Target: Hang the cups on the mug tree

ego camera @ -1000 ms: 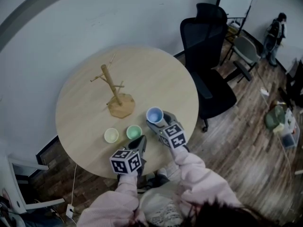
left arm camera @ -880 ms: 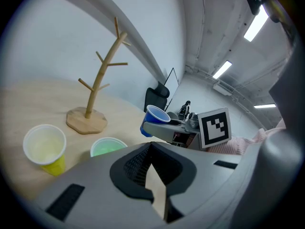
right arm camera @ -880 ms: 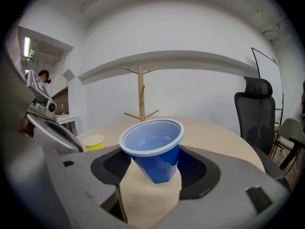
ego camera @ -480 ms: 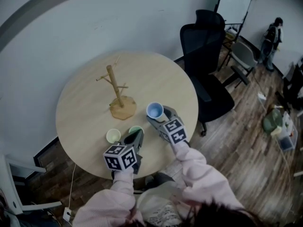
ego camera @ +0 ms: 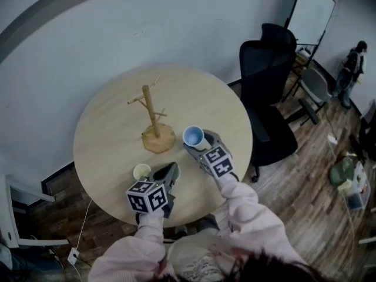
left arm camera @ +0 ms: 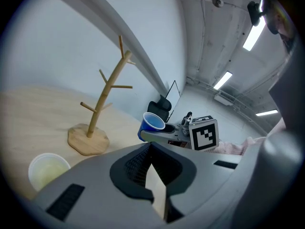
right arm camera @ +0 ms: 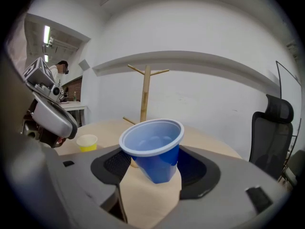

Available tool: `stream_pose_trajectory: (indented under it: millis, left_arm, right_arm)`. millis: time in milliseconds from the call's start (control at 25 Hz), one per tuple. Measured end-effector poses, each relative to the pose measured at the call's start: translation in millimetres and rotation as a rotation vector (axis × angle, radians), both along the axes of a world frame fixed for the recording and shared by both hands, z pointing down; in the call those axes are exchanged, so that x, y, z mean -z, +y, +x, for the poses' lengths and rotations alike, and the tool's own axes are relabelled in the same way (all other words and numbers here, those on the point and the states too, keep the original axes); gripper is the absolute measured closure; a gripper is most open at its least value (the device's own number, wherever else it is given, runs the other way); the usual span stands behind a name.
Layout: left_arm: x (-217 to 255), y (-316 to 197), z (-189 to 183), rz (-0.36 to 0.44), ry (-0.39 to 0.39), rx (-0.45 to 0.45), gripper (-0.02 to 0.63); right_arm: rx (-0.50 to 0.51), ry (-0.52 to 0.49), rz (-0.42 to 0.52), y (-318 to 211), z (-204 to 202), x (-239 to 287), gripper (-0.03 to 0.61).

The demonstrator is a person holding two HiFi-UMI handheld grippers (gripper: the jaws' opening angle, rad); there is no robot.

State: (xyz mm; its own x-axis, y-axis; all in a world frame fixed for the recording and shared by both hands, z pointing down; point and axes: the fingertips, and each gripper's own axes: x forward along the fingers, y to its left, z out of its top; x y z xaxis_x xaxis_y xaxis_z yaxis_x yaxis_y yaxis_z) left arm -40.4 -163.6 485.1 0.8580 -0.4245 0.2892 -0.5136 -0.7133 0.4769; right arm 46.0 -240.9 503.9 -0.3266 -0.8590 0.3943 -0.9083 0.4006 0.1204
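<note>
The wooden mug tree (ego camera: 151,113) stands upright on the round wooden table (ego camera: 106,122), with all its pegs bare. My right gripper (ego camera: 197,143) is shut on a blue cup (ego camera: 192,136), holding it mouth-up above the table, right of the tree's base. In the right gripper view the blue cup (right arm camera: 152,147) sits tilted between the jaws, with the tree (right arm camera: 144,92) behind it. My left gripper (ego camera: 169,170) is shut on nothing and hovers beside a yellow cup (ego camera: 141,171). It covers the spot where a green cup stood. The left gripper view shows the yellow cup (left arm camera: 47,171) and the tree (left arm camera: 102,104).
A black office chair (ego camera: 270,87) stands just past the table's right edge. A white wall runs behind the table. A person (ego camera: 354,63) stands far off at the right, near a grey chair (ego camera: 317,87) and bags on the wood floor.
Both grippers have risen a little. The left one has slid forward over the green cup, which no longer shows. The right gripper still holds the blue cup.
</note>
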Motion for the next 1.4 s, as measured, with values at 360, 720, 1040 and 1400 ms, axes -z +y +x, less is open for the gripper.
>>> stream_pose_trajectory:
  millis: [360,720,1040,1400]
  left_arm:
    - [4,-21,21,-0.022,0.021,0.133,0.611]
    - [3,-36,35,-0.029,0.026,0.241,0.611]
    - [6,-45,38,-0.029,0.048,0.347,0.611]
    - [8,-55,46,-0.015,0.055,0.414,0.611]
  right_arm:
    - [0.167,0.057,-0.049,-33,6,-5,0.287]
    - [0.307,0.11,-0.071,-61,7,-9,0.287]
    - [0.415,0.155,-0.085,-78,3,-8,0.287]
    - [0.499,0.216,-0.094,-95,2,-11,0.287]
